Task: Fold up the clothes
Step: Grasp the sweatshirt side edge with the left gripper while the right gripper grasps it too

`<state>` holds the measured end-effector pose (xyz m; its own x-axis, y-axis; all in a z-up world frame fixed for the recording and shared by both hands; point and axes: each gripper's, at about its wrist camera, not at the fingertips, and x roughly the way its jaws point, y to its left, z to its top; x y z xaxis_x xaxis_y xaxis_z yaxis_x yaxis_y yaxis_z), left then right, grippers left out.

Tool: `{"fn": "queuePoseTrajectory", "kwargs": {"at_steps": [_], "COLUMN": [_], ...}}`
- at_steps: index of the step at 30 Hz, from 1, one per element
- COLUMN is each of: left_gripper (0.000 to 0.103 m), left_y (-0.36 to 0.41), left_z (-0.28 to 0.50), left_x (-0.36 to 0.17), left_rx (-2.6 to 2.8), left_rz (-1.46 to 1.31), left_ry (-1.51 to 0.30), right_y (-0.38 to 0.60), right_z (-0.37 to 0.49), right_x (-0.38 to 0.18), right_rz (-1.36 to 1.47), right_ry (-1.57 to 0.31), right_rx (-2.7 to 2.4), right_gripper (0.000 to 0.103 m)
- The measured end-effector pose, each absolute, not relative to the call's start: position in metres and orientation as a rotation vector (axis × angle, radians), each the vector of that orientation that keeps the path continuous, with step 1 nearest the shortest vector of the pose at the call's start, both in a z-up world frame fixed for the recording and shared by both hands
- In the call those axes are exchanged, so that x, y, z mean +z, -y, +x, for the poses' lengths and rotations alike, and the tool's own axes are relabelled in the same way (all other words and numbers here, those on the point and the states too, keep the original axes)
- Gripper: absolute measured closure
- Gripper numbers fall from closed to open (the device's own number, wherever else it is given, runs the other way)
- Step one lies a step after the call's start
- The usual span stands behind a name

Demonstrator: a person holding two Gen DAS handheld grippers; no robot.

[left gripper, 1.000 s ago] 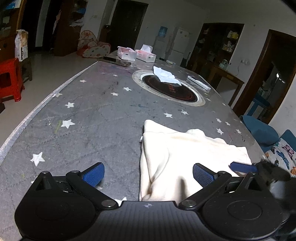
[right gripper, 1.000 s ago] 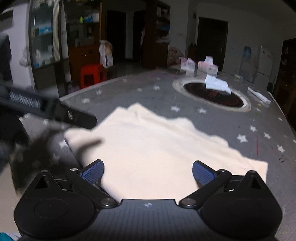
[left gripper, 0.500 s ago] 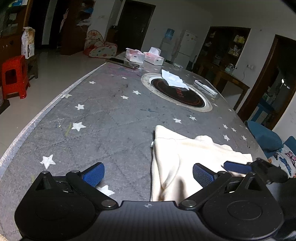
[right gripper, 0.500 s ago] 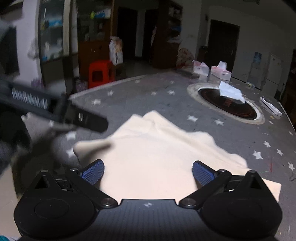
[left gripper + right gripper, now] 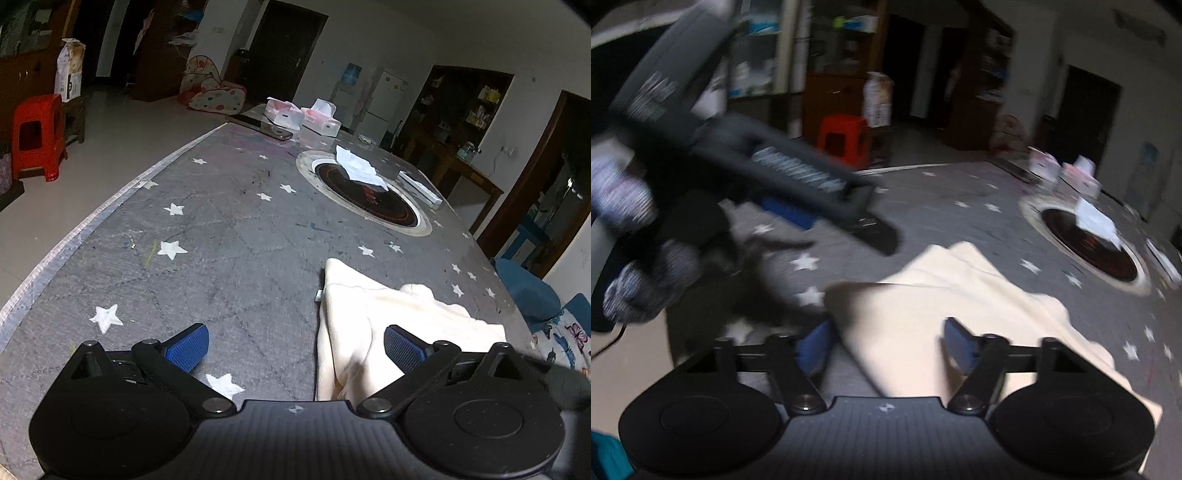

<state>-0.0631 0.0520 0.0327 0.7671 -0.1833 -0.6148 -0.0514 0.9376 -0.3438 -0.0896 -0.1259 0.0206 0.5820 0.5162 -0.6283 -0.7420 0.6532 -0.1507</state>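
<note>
Cream cloth [image 5: 923, 314] right between right gripper [image 5: 884, 343] pads, jaws partly apart, nothing pinched. Left gripper [image 5: 295, 347] wide, cloth off to its right on worktop [image 5: 240, 240].

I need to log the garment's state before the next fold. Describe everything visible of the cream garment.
The cream garment is soft, fleecy-looking cloth, plain, with a small white tag at its left edge. It lies partly folded and rumpled in overlapping layers on the grey star-patterned table. The right hand-held gripper stands open with cloth between its fingers; whether they touch it is unclear.
</note>
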Motion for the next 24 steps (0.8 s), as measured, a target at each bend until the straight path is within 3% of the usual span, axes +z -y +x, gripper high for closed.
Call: {"fn": "queuePoseTrajectory", "kwargs": {"at_steps": [5,8,10,13,24], "left_gripper": [0.006,0.008,0.008,0.008,0.009], "left_y": [-0.058,-0.058,-0.056,-0.053,-0.049], "left_z": [-0.06,-0.058,-0.057,-0.054,-0.034], "left_x": [0.033,0.03,0.029,0.026,0.011], "left_rx": [-0.096,-0.113,-0.131,-0.15,-0.22], "left_rz": [-0.418,-0.452,-0.48,-0.521,-0.782], "left_ry": [-0.709,-0.726,-0.737,-0.755,-0.855], "right_y": [0.109,0.099,0.097,0.106,0.145], "right_z": [-0.098,-0.104,-0.104,-0.099,-0.088], "right_x": [0.013,0.008,0.008,0.017,0.053], "right_rz": [-0.532,-0.596,-0.613,-0.536,-0.327], "right_ry": [-0.548,-0.528,-0.521,-0.533,-0.531], "right_rx": [0.764,0.765,0.754,0.765,0.778], "right_gripper": [0.053,0.064,0.078,0.087,0.091]}}
